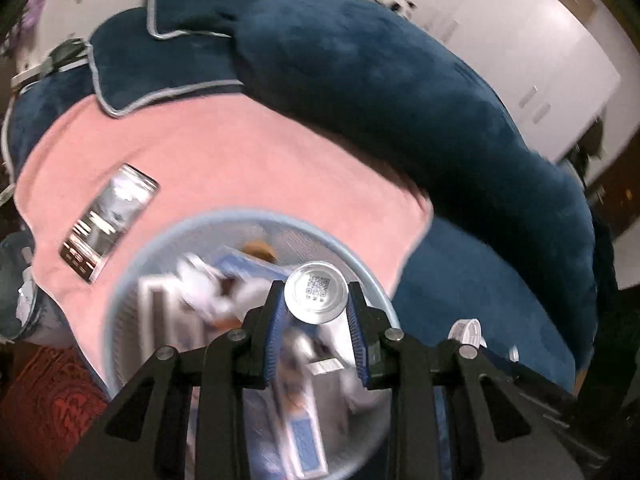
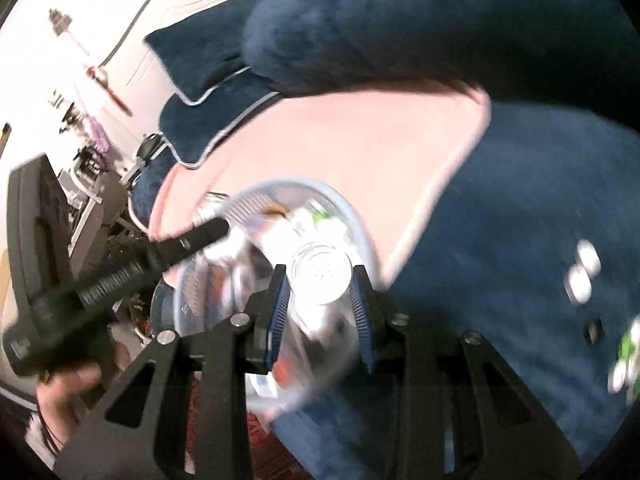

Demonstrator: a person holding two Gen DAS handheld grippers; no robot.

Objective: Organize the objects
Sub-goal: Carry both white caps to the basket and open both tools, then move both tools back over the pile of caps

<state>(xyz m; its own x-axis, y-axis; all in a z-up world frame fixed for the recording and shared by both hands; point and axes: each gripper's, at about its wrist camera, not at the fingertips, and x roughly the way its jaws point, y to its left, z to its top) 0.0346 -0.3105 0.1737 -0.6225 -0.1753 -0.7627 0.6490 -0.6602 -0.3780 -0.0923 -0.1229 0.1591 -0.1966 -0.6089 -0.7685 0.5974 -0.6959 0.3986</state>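
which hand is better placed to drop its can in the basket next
Left, narrowly. The left gripper holds a can directly over the round basket, with the opening right below. The right gripper also grips a can, but nearer the basket's edge.

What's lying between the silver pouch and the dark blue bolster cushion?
Nothing: in the left wrist view only bare pink blanket runs from the silver pouch to the blue bolster cushion.

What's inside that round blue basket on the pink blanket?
The basket holds a jumble of blue-and-white packets and something orange, all blurred. The can in the left gripper covers part of it; the bottom is hidden.
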